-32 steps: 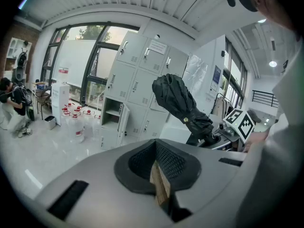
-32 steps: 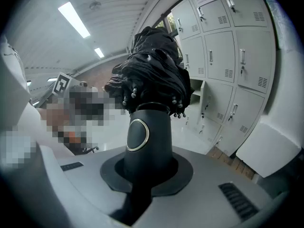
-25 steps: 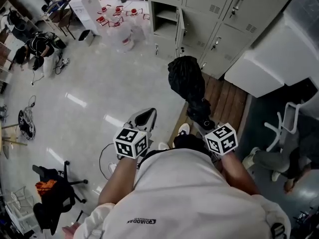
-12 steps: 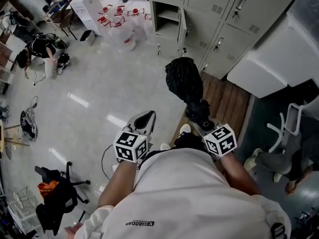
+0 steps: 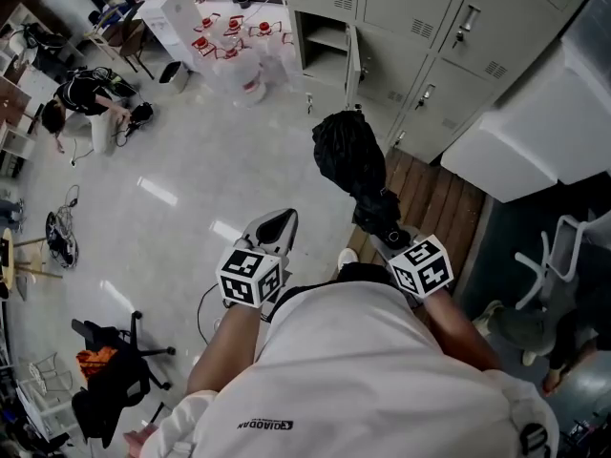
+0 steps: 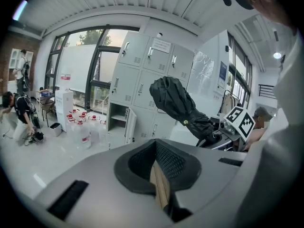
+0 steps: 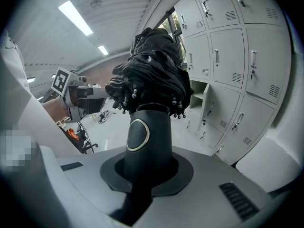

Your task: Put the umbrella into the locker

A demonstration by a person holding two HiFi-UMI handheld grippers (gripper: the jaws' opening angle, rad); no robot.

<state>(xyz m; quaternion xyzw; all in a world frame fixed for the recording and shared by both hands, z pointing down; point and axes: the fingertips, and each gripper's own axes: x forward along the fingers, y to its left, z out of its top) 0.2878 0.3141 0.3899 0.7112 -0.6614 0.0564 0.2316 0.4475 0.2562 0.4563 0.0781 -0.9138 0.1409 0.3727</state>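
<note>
In the head view a folded black umbrella (image 5: 348,156) points up and away toward the grey lockers (image 5: 449,27). My right gripper (image 5: 387,227) is shut on its thick black handle (image 7: 146,137), and the bunched canopy (image 7: 152,75) fills that gripper's view. One locker compartment (image 5: 325,41) stands open with its door (image 5: 352,57) swung out; the open locker (image 6: 118,125) also shows low in the left gripper view, and the open locker (image 7: 202,99) right of the canopy. My left gripper (image 5: 272,227) sits left of the umbrella, shut and empty (image 6: 161,186).
Clear water jugs with red caps (image 5: 234,36) stand left of the open locker. A person (image 5: 86,98) crouches at far left. A wooden platform (image 5: 434,194) and a white block (image 5: 520,132) lie right; a black office chair (image 5: 110,361) stands lower left.
Both grippers and the umbrella have moved closer to the lockers, which now sit lower in the head view. The right grip on the handle is unchanged.
</note>
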